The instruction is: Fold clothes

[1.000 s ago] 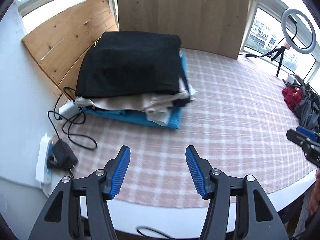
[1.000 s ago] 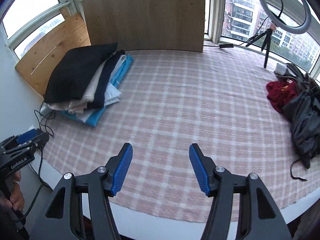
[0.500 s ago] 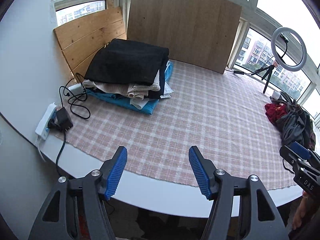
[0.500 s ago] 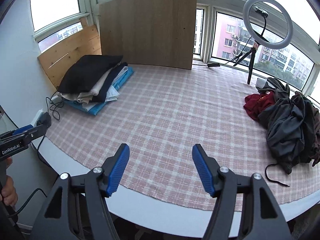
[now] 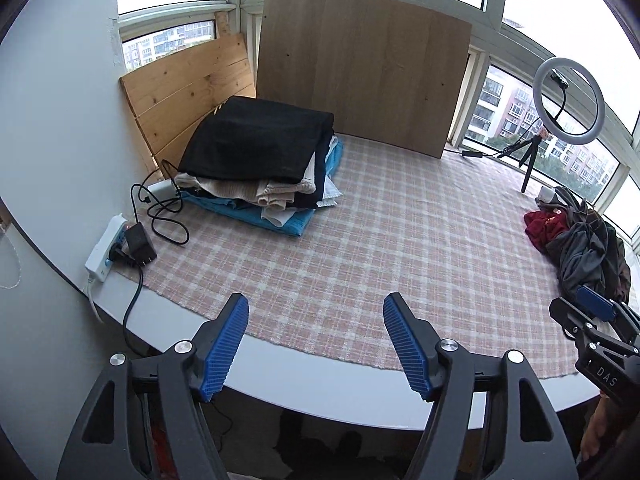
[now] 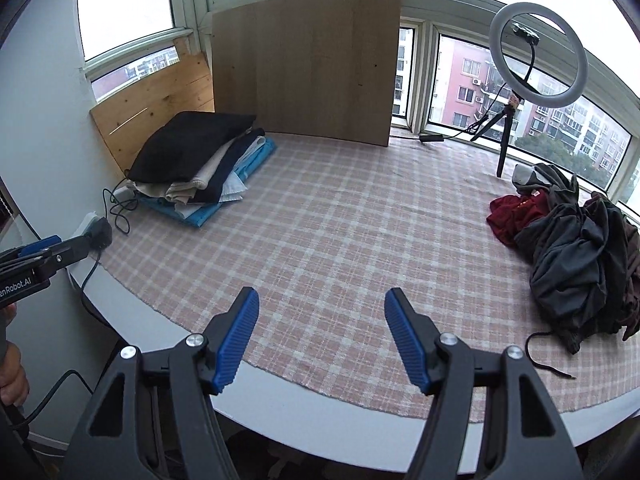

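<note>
The left claw point(image 5: 316, 346) hangs over the near edge of the surface point(image 5: 320, 384), its jaws opening with nothing between them. The right claw point(image 6: 322, 340) hangs the same way, jaws apart and empty. Ahead of both lies a bare stretch of checked cloth point(image 6: 340, 240). The stack of folded clothes point(image 5: 260, 164), black on top and blue at the bottom, sits well ahead and left of the left claw, against a wooden board point(image 5: 360, 68). The heap of unfolded clothes point(image 6: 572, 256), red and dark grey, lies ahead and to the right of the right claw, near a ring light point(image 6: 538, 54). A power strip point(image 5: 106, 254) lies left of the left claw.
</note>
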{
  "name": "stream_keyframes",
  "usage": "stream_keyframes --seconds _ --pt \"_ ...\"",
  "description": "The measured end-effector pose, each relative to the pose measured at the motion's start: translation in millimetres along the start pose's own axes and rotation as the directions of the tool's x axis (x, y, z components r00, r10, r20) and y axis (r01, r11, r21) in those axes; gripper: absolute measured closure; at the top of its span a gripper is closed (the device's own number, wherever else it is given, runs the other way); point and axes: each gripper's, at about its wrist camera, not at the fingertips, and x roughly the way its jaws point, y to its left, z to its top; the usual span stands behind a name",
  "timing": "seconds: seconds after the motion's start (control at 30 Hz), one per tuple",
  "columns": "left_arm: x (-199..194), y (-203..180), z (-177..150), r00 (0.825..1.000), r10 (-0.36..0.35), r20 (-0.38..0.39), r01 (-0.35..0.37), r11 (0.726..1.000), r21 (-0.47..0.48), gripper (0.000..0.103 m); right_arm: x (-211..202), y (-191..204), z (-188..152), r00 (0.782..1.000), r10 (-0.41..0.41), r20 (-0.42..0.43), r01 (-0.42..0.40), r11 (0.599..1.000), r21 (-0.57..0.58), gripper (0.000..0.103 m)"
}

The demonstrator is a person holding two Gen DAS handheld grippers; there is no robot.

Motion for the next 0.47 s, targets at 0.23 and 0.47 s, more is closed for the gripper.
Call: stream_keyframes --seconds 0.23,0.47 --pt "-2.0 6.8 1.0 1.0 0.025 0.007 -0.024 1.0 -0.012 0.033 4.1 4.2 2.4 1.0 0.015 -0.007 -0.015 1.0 -0.014 0.038" --pt "2.0 14.6 0.7 0.999 0.034 -0.002 -0.034 0.999 -0.03 0.028 9.4 11.1 3.3 1.0 0.023 -0.021 -0.023 0.999 -0.027 0.038"
